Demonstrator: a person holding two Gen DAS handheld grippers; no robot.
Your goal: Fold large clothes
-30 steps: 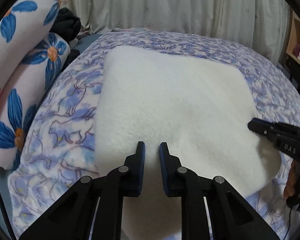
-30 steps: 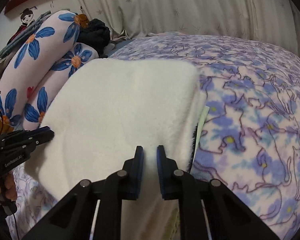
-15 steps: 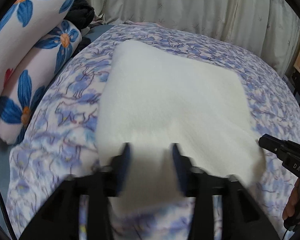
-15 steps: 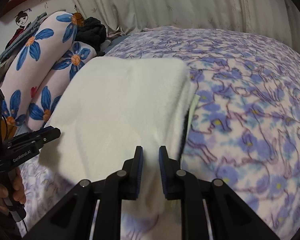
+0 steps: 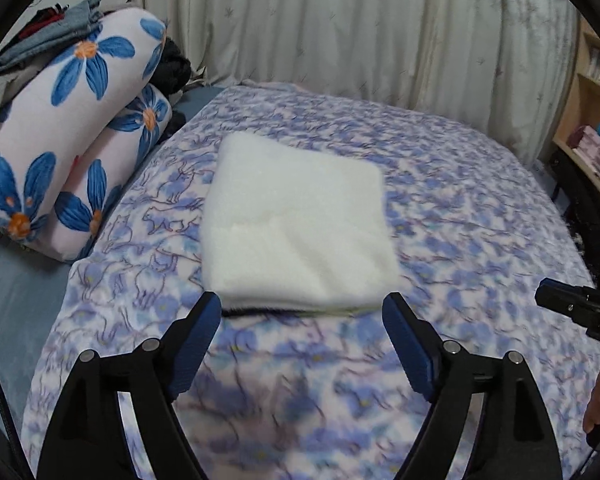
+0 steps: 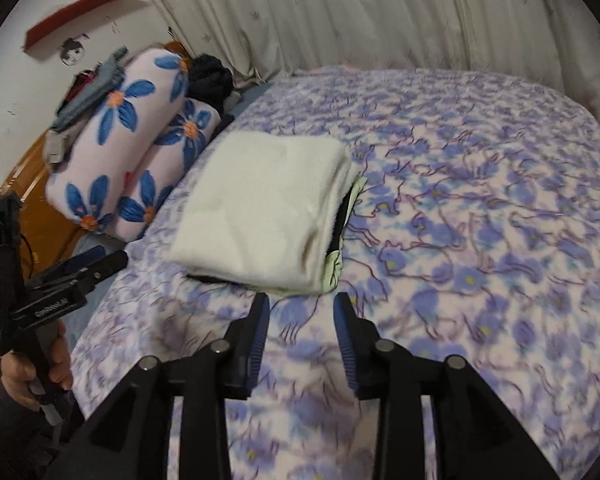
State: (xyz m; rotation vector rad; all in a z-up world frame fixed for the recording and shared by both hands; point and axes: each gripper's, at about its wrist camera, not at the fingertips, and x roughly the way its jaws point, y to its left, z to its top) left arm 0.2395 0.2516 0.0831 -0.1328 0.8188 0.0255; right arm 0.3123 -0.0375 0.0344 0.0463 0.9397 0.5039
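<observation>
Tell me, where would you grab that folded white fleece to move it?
Probably by the near edge of the folded white fleece, one open gripper at each near corner, coming from the front. It lies flat on the bedspread, so only its layered edges offer something to pinch.

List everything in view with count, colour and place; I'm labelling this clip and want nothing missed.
folded fleece garment: one, cream-white, lying flat on the blanket, clear of both claws
blanket: one, lilac and blue cat print, covering the bed
bolster pillows: two, white with blue flowers, stacked left of the bed
clothes pile: grey and red, on top of the pillows
dark garment: one, black, behind the pillows
curtain: pale, behind the bed
shelf unit: wooden, at right
left claw: black with blue pads, open, empty
right claw: same, open, empty
hand: one, gripping the left claw's handle
</observation>
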